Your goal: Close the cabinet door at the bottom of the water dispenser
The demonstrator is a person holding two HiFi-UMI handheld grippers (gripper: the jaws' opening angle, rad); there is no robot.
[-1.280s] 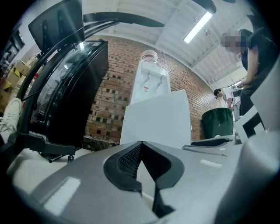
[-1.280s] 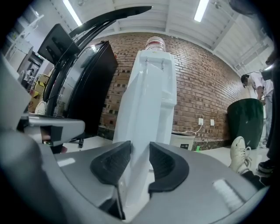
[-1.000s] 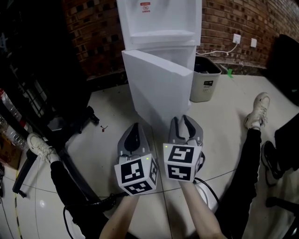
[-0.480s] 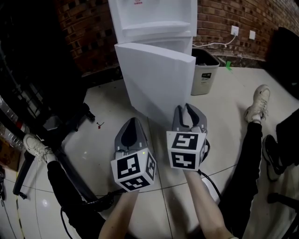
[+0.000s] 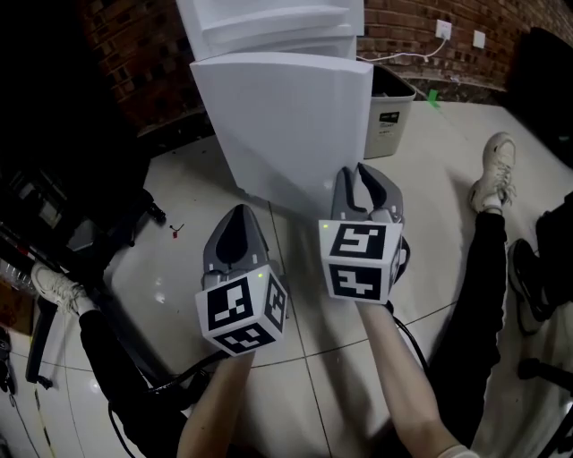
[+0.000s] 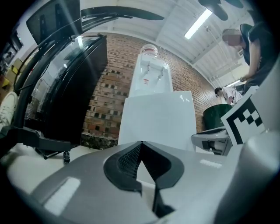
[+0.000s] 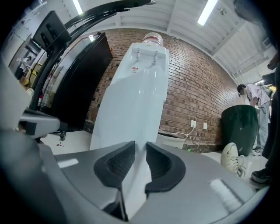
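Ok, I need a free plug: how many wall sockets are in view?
2, side by side on the brick wall above the waste bin: left socket, right socket. Others may hide behind the water dispenser.

Waste bin [image 5: 390, 125] beside brick wall [image 5: 403, 20]

Long ceiling tubes [image 7: 209, 9] light my room from overhead, and in both gripper views they burn out to plain white streaks. The white door [image 5: 286, 125] catches most of that light. It is the brightest thing I see from my head, almost flat, with little shading. The glossy floor tiles [image 5: 161, 291] throw back pale smears of glare. To my left the black furniture [image 5: 54, 107] sinks into near black and its detail is lost. The gripper views bulge like a fishbowl: straight lines bend and black corners ring a round picture. Whatever lies nearest those lenses is soft, while the brick wall [image 7: 192, 87] stays fairly sharp.
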